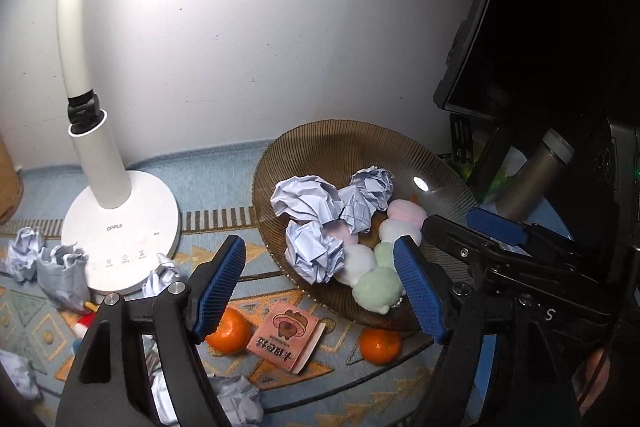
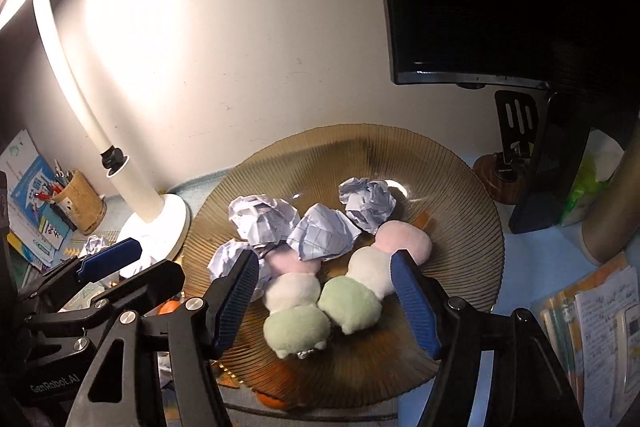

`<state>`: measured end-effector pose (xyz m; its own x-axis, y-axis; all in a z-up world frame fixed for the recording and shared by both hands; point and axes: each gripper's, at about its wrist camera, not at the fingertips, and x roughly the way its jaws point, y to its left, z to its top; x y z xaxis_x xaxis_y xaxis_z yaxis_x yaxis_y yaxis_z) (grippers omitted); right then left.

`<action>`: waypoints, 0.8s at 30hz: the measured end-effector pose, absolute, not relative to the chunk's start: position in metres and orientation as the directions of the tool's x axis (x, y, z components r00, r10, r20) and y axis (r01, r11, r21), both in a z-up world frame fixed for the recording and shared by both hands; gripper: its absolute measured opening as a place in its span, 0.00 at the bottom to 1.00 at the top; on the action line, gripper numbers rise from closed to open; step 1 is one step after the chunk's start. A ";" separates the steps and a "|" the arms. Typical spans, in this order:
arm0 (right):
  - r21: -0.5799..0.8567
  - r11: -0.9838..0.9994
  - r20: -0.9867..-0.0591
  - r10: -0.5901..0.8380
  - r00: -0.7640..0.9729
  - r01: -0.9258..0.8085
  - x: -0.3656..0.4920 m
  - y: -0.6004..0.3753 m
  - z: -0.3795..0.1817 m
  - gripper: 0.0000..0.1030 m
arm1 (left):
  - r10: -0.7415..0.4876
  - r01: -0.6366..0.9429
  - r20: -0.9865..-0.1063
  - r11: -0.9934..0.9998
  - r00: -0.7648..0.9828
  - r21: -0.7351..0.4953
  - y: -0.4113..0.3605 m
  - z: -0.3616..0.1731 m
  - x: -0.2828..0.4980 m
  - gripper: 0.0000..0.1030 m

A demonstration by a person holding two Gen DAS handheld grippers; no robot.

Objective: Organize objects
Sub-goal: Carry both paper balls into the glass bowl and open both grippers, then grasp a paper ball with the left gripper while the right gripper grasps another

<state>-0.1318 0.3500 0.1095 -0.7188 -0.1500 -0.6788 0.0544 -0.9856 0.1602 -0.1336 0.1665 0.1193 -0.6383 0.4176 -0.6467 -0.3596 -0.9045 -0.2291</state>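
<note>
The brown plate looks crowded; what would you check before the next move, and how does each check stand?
1. Left gripper empty, jaws apart: ok.
2. Right gripper empty, jaws apart: ok.
3. Plate flat on the cloth: cannot tell.
4. Paper balls sorted apart from the plush toys: not ok, both share the plate.
5. Oranges gathered: not ok, they lie loose on the cloth.
6. Pink packet reachable: ok, it lies uncovered.

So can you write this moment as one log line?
left gripper: open, empty | right gripper: open, empty | ribbed brown glass plate: crumpled paper balls, pastel plush dumplings
</note>
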 end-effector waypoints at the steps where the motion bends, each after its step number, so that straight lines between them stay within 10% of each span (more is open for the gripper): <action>1: 0.163 -0.984 -0.669 -0.162 -0.726 0.070 -0.123 0.344 0.115 0.65 | 0.410 -0.353 -0.641 -0.909 -0.649 -0.223 0.157 0.124 -0.123 0.73; 24: 0.147 -0.956 -0.666 -0.285 -0.689 0.254 -0.007 0.188 0.024 0.65 | -0.012 0.148 -0.690 -0.979 -0.724 -0.138 -0.102 0.032 0.016 0.73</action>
<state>-0.0067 0.1878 0.0238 -0.6889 -0.2855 -0.6662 0.2541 -0.9560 0.1469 0.0161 -0.1021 0.0317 -0.7238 -0.0124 -0.6899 0.1484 -0.9792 -0.1381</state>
